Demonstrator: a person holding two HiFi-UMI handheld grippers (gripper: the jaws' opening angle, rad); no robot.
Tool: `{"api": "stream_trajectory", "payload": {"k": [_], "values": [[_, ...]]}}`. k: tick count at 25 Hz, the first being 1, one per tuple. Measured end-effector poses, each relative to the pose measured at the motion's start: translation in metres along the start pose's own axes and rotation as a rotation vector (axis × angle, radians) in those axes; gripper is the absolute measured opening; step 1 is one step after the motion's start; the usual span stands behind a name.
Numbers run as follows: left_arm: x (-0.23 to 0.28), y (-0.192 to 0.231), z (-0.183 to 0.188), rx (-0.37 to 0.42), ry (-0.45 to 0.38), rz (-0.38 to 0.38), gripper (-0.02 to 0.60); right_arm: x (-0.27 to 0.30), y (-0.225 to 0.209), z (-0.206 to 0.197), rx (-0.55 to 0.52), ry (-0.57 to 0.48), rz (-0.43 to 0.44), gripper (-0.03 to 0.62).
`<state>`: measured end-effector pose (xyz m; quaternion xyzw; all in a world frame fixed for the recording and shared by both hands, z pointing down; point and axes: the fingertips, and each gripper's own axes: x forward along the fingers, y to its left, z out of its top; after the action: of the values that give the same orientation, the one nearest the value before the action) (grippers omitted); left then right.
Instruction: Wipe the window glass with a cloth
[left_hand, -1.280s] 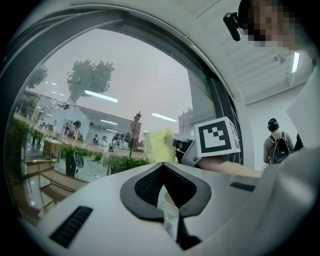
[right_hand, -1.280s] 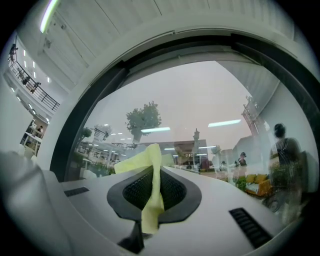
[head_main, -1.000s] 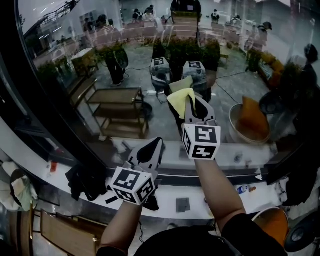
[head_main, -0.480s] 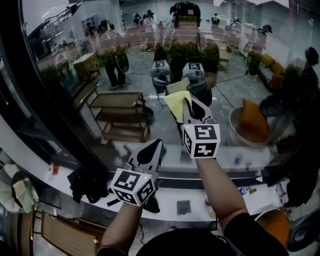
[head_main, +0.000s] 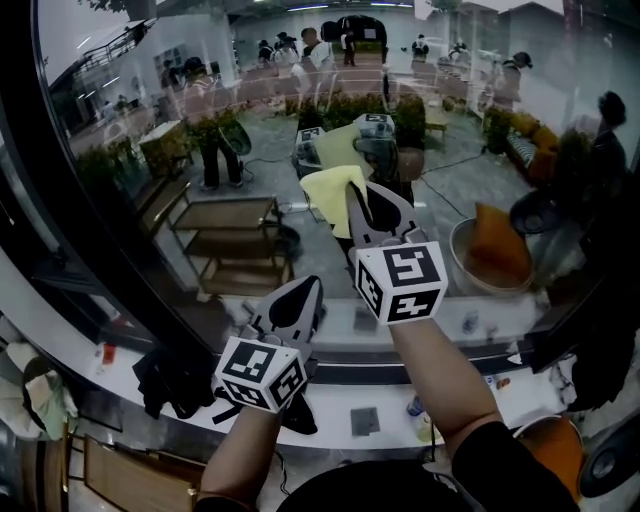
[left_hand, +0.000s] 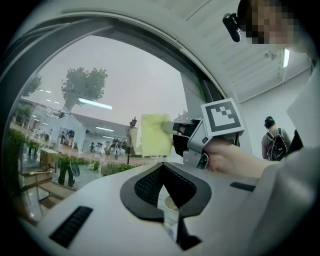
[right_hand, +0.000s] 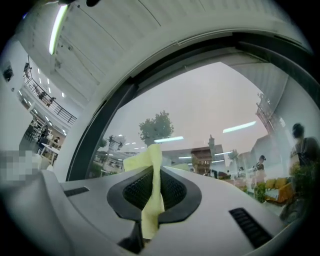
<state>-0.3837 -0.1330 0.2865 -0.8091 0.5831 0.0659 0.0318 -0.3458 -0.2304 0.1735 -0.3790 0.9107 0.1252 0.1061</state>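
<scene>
Cloth (right_hand: 149, 158) pinched in right claw (right_hand: 153, 186)

dim fisheye frames, reflections glaring across the window glass (head_main: 250, 150).

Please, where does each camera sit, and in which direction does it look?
Head view: on the person's head, looking down at the window glass; forearms, left gripper, right gripper show.
Left gripper view: on that gripper, looking up along its jaws; the right hand shows.
Right gripper view: on that gripper, facing the glass; its jaws show.
All three share the yellow cloth.
</scene>
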Motion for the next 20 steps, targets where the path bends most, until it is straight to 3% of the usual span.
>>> {"api": "stream_trajectory", "payload": {"k": [9, 15, 20], "values": [[0.032, -0.025, 0.022, 0.020, -0.038, -0.070, 0.005, 0.003, -0.040, 0.020, -0.056, -0.001, -0.066, 0.040], [0.055, -0.043, 0.017, 0.004, -0.044, -0.104, 0.005, 0.005, -0.076, 0.008, -0.088, 0.031, -0.140, 0.039], [0.070, -0.053, 0.008, -0.011, -0.036, -0.120, 0.005, 0.006, -0.082, 0.007, -0.150, 0.025, -0.151, 0.040]]}}
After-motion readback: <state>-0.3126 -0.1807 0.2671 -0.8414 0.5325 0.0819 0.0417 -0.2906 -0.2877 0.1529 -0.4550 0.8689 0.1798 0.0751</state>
